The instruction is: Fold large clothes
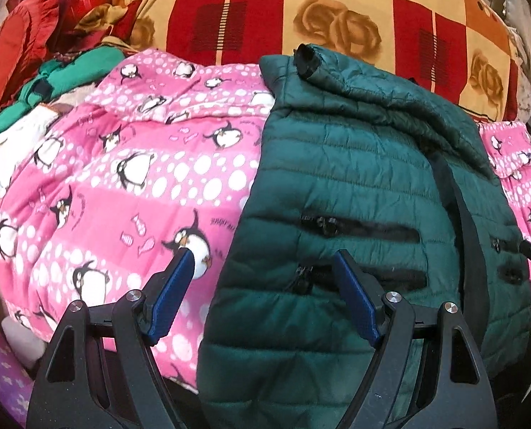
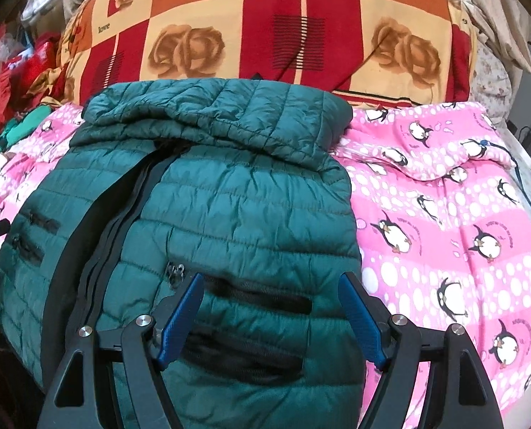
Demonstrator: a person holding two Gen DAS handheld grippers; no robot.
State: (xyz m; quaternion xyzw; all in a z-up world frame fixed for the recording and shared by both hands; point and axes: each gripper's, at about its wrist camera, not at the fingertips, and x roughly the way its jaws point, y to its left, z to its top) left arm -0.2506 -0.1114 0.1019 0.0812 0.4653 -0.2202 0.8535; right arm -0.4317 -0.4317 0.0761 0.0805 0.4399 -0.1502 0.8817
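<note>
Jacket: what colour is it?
Dark green jacket, black zips; clearest in the right wrist view.

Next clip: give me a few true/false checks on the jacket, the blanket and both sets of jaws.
1. The jacket is dark green and quilted. True.
2. The jacket lies on a plain blue sheet. False: it lies on a pink penguin blanket.
3. The left gripper is clamped on a sleeve. False: its jaws stand open with nothing between them.
4. The right gripper has open jaws above the jacket's pocket zips. True.
5. The jacket's sleeves are spread out to both sides. False: they are folded in across the top.
</note>
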